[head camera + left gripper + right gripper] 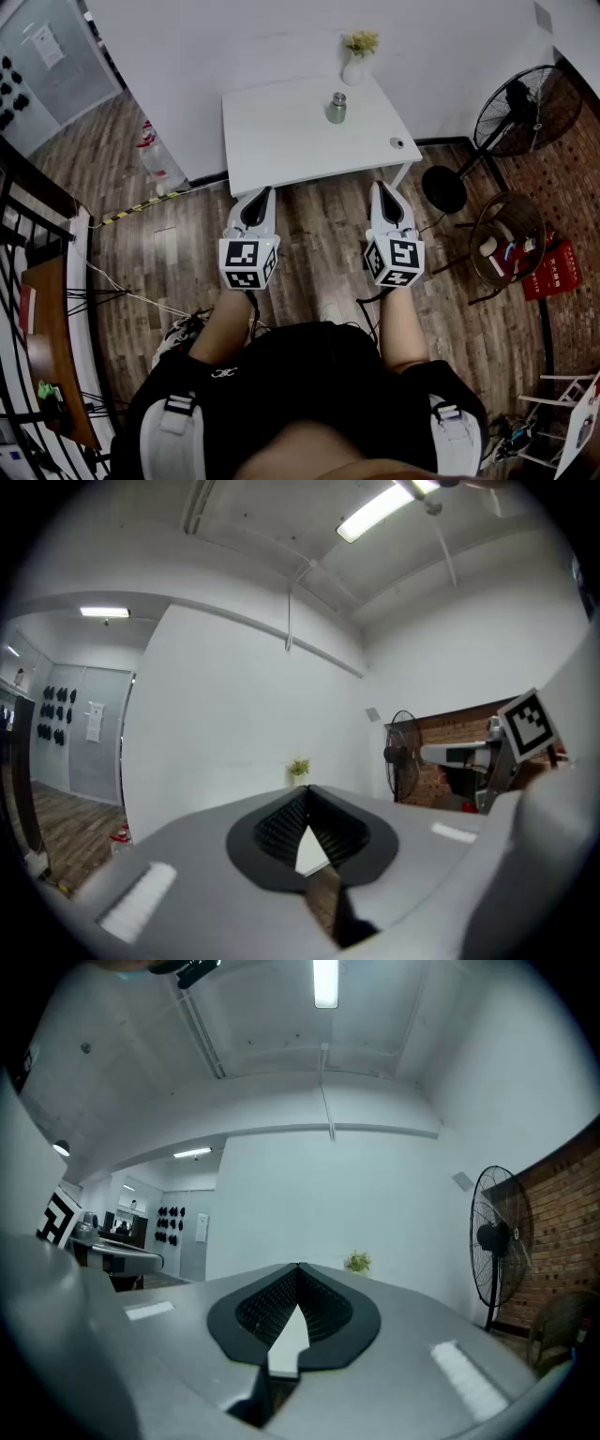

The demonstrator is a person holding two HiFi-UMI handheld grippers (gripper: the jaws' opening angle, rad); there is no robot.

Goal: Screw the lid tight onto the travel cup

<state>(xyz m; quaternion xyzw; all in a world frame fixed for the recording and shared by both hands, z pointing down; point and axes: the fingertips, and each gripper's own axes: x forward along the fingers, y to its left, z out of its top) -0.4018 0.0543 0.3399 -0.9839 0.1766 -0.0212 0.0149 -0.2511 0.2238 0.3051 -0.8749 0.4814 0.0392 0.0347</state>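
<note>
Steel travel cup (337, 108) upright at upper centre. Nearer right gripper (382, 187) than left gripper (262, 192); both closed, empty.

Left tool (307, 794), jaws together, faces a small plant (298, 769).

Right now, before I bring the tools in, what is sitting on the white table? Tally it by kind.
travel cup: 1
lid: 1
vase with a plant: 1
Total: 3
</note>
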